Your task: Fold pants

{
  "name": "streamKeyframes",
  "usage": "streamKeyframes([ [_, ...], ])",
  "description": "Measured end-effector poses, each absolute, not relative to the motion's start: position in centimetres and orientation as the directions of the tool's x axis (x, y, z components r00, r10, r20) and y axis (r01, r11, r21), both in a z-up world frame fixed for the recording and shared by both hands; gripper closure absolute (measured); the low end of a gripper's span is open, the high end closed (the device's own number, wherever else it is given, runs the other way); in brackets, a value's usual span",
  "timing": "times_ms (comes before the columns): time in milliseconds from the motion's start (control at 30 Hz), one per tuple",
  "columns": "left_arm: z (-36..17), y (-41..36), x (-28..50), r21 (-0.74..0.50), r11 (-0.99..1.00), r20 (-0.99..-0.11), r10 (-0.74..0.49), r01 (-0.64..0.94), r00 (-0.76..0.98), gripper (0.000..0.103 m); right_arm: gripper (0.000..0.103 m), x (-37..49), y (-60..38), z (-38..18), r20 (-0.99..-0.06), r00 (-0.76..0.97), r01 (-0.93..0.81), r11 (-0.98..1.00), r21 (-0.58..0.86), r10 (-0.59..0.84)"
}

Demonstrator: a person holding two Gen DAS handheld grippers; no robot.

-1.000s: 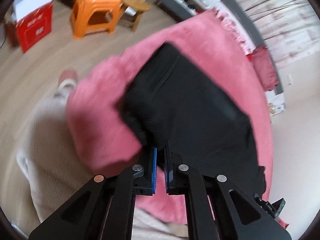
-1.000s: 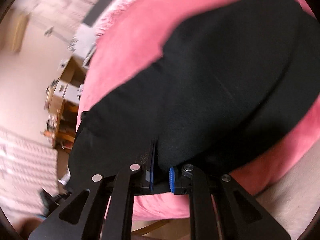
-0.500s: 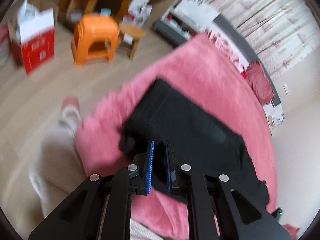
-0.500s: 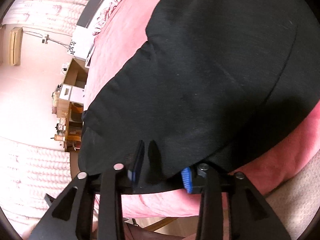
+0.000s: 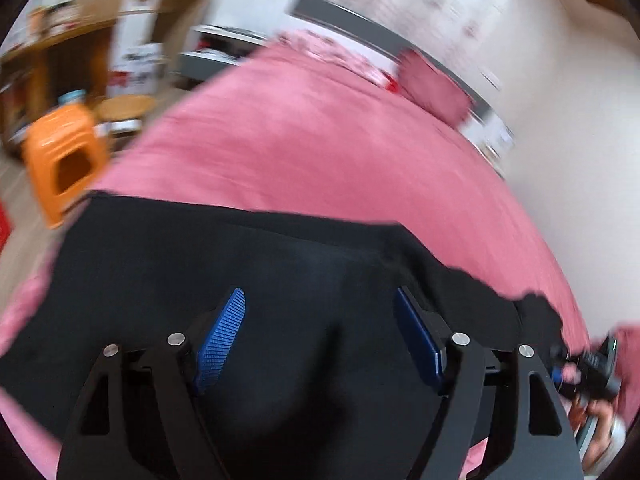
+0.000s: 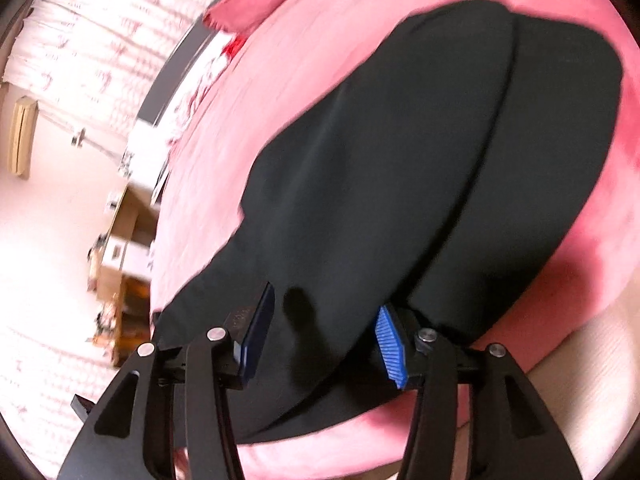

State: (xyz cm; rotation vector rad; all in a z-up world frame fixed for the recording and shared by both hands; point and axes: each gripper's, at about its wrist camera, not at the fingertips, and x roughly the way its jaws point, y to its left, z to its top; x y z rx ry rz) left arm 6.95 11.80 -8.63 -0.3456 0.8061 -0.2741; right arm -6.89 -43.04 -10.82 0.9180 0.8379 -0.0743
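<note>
left wrist: left gripper (image 5: 319, 316) jaws just opened, apart over pants (image 5: 240, 264) near bed (image 5: 320, 136) edge, nothing clamped. right gripper (image 6: 326, 320) likewise just opened. fold released; next needs fresh grasp.

Black pants (image 6: 400, 168) folded on pink blanket (image 6: 320, 40); right gripper (image 6: 326, 320) jaws just opening, apart.

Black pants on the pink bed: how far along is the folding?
Done: the black pants lie folded on the pink blanket, one layer overlapping another. In hand: nothing; left gripper and right gripper have just opened. Left: perhaps another fold.
</note>
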Motion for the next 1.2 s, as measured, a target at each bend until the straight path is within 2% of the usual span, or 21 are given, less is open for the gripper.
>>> streamKeyframes([
  [100,-10.0,9.0,9.0,-0.344,0.928,-0.668,-0.349,0.143,0.657,0.028,0.054,-6.7,-45.7,-10.8,-0.67,0.708,0.431,0.616,0.659,0.221],
  [200,-11.8,8.6,10.1,-0.282,0.953,-0.699,-0.281,0.107,0.657,0.026,0.054,-6.6,-48.4,-11.5,-0.664,0.727,0.471,0.574,0.67,0.177],
  [267,-13.1,8.8,10.4,-0.293,0.952,-0.715,-0.281,0.091,0.64,0.023,0.054,-7.0,-50.1,-12.0,-0.634,0.756,0.479,0.522,0.706,0.165],
  [367,-13.8,9.1,9.3,-0.314,0.937,-0.665,-0.332,0.153,0.669,0.016,0.054,-6.7,-51.7,-12.7,-0.613,0.778,0.494,0.471,0.731,0.134],
  [533,-14.0,8.2,9.0,-0.252,0.95,-0.673,-0.307,0.182,0.672,0.007,0.055,-5.1,-53.5,-12.6,-0.616,0.785,0.517,0.469,0.716,0.073],
  [633,-14.0,7.9,8.9,-0.239,0.952,-0.677,-0.303,0.189,0.671,0.006,0.065,-4.4,-55.2,-12.3,-0.636,0.77,0.538,0.485,0.689,0.05],
  [700,-14.1,8.1,8.9,-0.257,0.947,-0.671,-0.317,0.191,0.67,0.006,0.085,-3.7,-55.7,-12.2,-0.662,0.748,0.562,0.493,0.664,0.039],
  [800,-14.2,8.4,8.4,-0.278,0.941,-0.661,-0.333,0.193,0.672,0.006,0.095,-3.8,-55.6,-10.8,-0.677,0.735,0.559,0.532,0.636,0.038],
  [967,-14.2,8.1,8.4,-0.278,0.94,-0.661,-0.335,0.196,0.671,0.005,0.096,-6.9,-54.5,-7.0,-0.678,0.734,0.54,0.637,0.55,-0.037],
  [1200,-14.2,8.0,8.2,-0.284,0.938,-0.658,-0.341,0.198,0.672,0.005,0.096,-10.3,-54.4,-7.6,-0.712,0.693,0.602,0.636,0.483,-0.116],
])
